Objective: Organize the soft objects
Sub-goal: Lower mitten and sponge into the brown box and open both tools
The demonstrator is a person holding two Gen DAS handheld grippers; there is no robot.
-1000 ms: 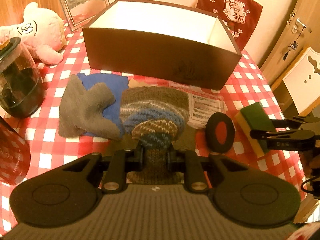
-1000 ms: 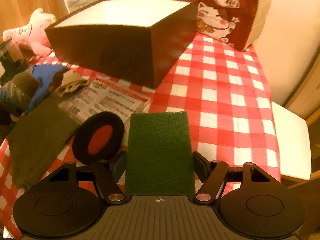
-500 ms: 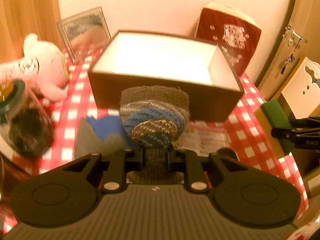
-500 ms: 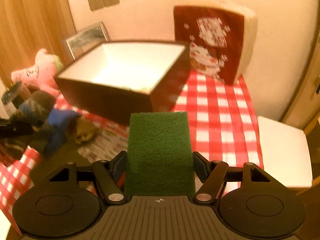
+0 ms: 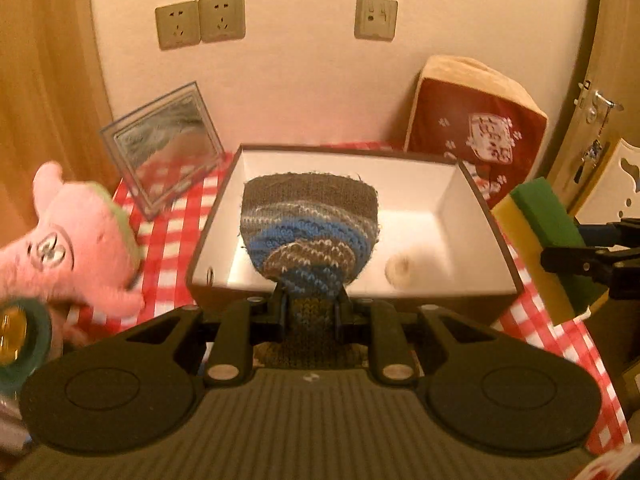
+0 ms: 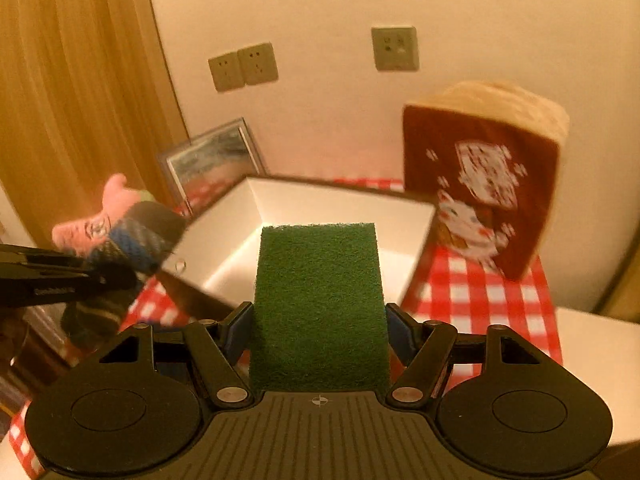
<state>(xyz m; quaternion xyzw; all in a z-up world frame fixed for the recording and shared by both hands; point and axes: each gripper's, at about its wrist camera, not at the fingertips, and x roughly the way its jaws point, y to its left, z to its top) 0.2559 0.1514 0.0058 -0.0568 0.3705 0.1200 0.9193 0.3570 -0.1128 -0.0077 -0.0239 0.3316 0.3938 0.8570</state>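
Knitted wool, brown with blue and grey stripes: the hat [image 5: 310, 232] sits pinched narrow in the left gripper [image 5: 310, 308], bunched at the jaws and fanning out above them, held up in front of the open box [image 5: 496, 240]. Same hat seen from the right wrist camera too [image 6: 136, 236], off to the left and hanging from the black fingers there.

Green scouring pad on top, yellow foam underneath: the sponge [image 6: 318, 300] clamped across its width by the right gripper [image 6: 320, 320], jaws fairly wide around it, pads pressing both sides. Also held in the air near the box, over its right front corner as seen from the left wrist camera.

Box itself brown outside, white inside, standing on the red-and-white checked tablecloth [image 6: 472, 292]. Something small and pale [image 5: 398, 270] on the box floor, too blurred to name.

Further out: pink plush toy [image 5: 76, 248] left of the box, framed picture [image 5: 164, 148] leaning on the wall behind it, dark red cushion with a lucky cat print [image 6: 484, 184] upright at the right. Wall sockets [image 5: 200, 20] above. Green-lidded jar [image 5: 22, 336] blurred at the left edge.
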